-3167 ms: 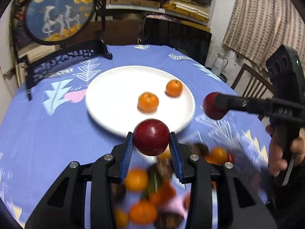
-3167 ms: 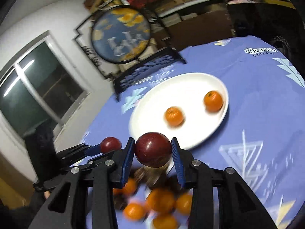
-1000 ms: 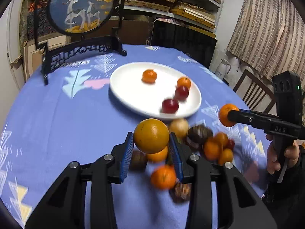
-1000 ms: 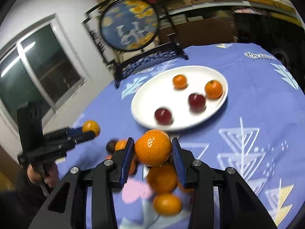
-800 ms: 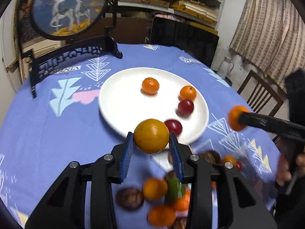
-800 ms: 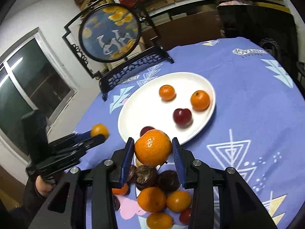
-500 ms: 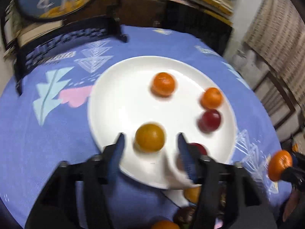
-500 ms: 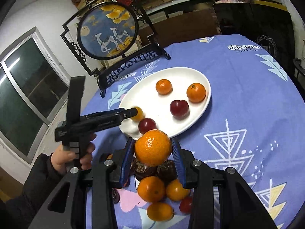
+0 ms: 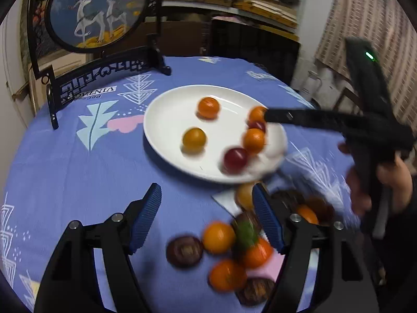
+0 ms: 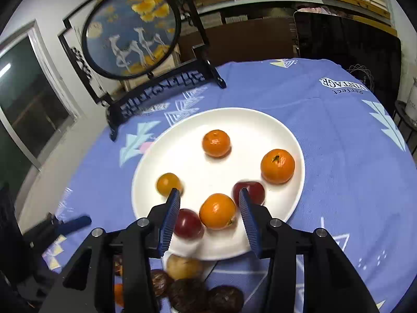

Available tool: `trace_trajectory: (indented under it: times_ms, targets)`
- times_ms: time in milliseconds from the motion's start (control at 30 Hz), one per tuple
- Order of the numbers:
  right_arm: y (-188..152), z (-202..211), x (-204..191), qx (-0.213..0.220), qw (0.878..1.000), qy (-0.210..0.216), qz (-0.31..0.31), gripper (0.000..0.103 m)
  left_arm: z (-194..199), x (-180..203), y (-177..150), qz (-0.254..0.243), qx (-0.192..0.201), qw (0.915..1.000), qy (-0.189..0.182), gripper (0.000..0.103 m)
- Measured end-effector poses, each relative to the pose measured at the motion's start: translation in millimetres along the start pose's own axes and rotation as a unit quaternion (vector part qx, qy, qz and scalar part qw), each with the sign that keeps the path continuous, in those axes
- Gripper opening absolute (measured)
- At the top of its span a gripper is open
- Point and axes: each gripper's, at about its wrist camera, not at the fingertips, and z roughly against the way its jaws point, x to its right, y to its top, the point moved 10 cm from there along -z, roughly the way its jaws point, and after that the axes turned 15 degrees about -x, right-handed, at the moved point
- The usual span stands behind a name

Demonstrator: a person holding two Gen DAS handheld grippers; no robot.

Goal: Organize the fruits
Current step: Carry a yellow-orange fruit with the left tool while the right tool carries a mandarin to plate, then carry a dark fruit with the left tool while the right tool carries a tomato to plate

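A white plate [image 10: 260,127] on the blue tablecloth holds several oranges and two dark red plums. My right gripper [image 10: 209,198] is open over the plate's near side, with an orange [image 10: 217,210] lying on the plate between its jaws. It also shows in the left wrist view [image 9: 265,116] above the plate [image 9: 166,109]. My left gripper [image 9: 207,199] is open and empty, above the cloth in front of the plate. A loose pile of oranges and dark brown fruits [image 9: 229,250] lies on the cloth at its right finger.
A round painted screen on a black stand [image 10: 133,34] stands at the table's far left. Shelves and a dark cabinet [image 10: 346,36] are behind the table. A chair [image 9: 341,99] and a white jug stand off the table's right side.
My left gripper let go of its orange on the plate and drew back toward the pile. My right gripper moved over the plate, opened and released its orange there.
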Motion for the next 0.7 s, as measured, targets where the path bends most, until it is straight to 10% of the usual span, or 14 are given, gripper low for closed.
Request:
trace_trajectory:
  times_ms: [367, 700]
  targets:
    - [-95.5, 40.5, 28.5, 0.005, 0.999, -0.030, 0.022, 0.052, -7.5, 45.6, -100.9, -0.064, -0.039, 0.9972, 0.000, 0.069]
    - [-136.8, 30.2, 74.8, -0.017, 0.999, -0.040, -0.020, 0.052, -30.2, 63.9, -104.3, -0.058, -0.027, 0.9973, 0.037, 0.042]
